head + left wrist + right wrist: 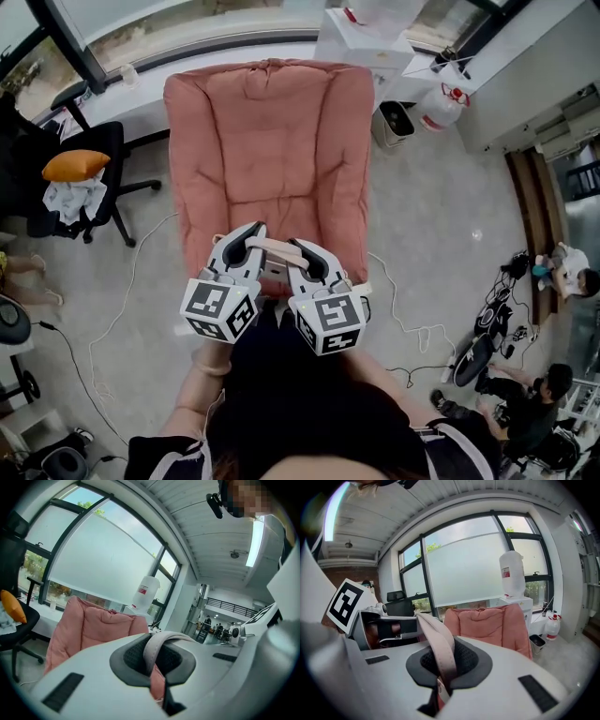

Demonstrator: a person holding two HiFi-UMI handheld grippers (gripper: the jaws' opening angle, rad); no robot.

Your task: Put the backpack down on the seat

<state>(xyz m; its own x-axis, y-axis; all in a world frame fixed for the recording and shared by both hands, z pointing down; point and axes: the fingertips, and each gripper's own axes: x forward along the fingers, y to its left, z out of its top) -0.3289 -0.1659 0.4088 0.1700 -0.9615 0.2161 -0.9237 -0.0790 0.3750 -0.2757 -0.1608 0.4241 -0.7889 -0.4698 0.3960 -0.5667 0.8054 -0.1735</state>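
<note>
The backpack's pale pink strap [273,247] spans the gap between my two grippers; the bag's body hangs below them, almost entirely hidden. My left gripper [244,242] is shut on the strap [157,645], which loops over its dark pads. My right gripper [307,255] is shut on the same strap [441,654]. Both grippers hover over the front edge of the seat, a wide pink cushioned armchair [270,141], which also shows as the pink armchair [89,626] and the pink armchair [490,622] ahead of each gripper.
A black office chair [94,183] with an orange cushion [75,165] stands at the left. A small bin [397,119] and a white jug [441,105] sit right of the armchair. Cables [412,330] trail on the floor. People [534,394] sit at lower right.
</note>
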